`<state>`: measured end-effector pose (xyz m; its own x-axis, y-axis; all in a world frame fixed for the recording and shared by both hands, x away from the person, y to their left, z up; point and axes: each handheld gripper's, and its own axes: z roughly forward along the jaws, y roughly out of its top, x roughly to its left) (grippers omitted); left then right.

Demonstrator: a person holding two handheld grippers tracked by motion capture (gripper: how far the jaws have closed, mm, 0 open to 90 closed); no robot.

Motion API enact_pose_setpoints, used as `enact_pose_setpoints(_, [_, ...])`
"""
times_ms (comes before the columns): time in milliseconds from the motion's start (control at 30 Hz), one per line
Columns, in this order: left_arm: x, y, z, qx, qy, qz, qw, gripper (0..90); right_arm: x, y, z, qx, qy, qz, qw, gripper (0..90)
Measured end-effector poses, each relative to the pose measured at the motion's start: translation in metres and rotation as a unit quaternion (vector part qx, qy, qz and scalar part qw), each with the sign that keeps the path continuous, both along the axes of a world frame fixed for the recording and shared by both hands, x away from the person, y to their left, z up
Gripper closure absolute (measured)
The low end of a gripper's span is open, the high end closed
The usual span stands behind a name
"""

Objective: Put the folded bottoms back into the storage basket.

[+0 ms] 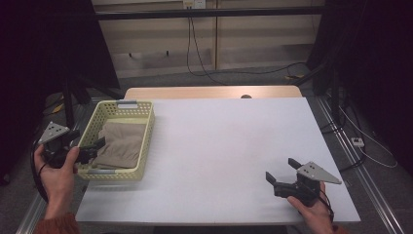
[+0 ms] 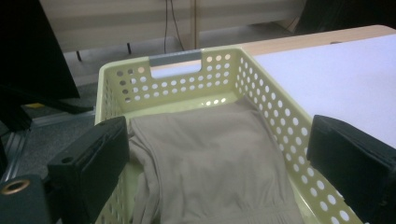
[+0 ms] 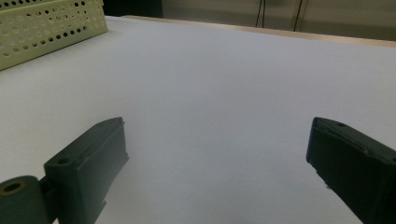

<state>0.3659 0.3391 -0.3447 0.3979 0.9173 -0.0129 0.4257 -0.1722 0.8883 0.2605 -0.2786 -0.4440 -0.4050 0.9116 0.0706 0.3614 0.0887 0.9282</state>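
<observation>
Inside the pale yellow perforated basket [image 1: 146, 130] at the left side of your desk [image 1: 219, 146], a folded beige cloth [image 1: 119, 145] lies flat on the bottom, taking up most of the floor of the basket. In the left gripper view the same cloth [image 2: 210, 163] shows soft creases and reaches close to the near rim, with the basket's far wall and its grey handle [image 2: 175, 59] behind it.

Your left gripper [image 1: 92, 151] sits at the basket's near left corner, its fingers [image 2: 93, 158] spread wide and pinching nothing; in its own view one finger stands outside the left wall and the other over the right wall, so they straddle the cloth without touching it. Your left hand [image 1: 58, 168] grips the body just off the desk's left edge.

Your right gripper [image 1: 282, 173] is well apart from the basket, low over the bare white surface near the desk's right front corner. Its fingers [image 3: 88, 158] are also spread wide and hold nothing, with a corner of the basket [image 3: 51, 23] far off at the upper left of its view.
</observation>
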Motion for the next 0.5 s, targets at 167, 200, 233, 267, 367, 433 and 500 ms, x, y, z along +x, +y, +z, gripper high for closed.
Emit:
enact_pose_setpoints(167, [-0.005, -0.003, 0.0, -0.002, -0.004, -0.001, 1.0, 6.2, 0.0, 0.0, 0.0, 0.001, 0.0, 0.0, 1.0, 4.6])
enact_pose_setpoints(200, [-0.006, -0.004, 0.0, -0.005, -0.007, -0.002, 1.0, 6.2, 0.0, 0.0, 0.0, 0.001, 0.001, 0.0, 1.0, 4.6])
enact_pose_setpoints(233, [-0.007, -0.005, -0.001, -0.005, -0.007, -0.003, 1.0, 6.2, 0.0, 0.0, 0.0, 0.0, 0.0, 0.0, 1.0, 4.6])
enact_pose_setpoints(267, [-0.009, -0.007, -0.001, -0.005, -0.007, -0.005, 1.0, 6.2, 0.0, 0.0, 0.0, 0.001, 0.0, 0.0, 1.0, 4.6])
enact_pose_setpoints(367, [-0.012, -0.01, -0.001, -0.003, -0.008, -0.01, 0.9999, 6.2, 0.0, 0.0, 0.0, 0.0, 0.0, -0.001, 1.0, 4.6])
enact_pose_setpoints(433, [-0.014, -0.012, -0.001, -0.004, -0.009, -0.014, 0.9999, 6.1, 0.0, 0.0, 0.0, 0.0, 0.0, 0.0, 1.0, 4.6])
enact_pose_setpoints(500, [-0.017, -0.014, 0.0, -0.002, -0.01, -0.016, 0.9998, 6.1, 0.0, 0.0, 0.0, 0.0, 0.0, 0.0, 1.0, 4.6])
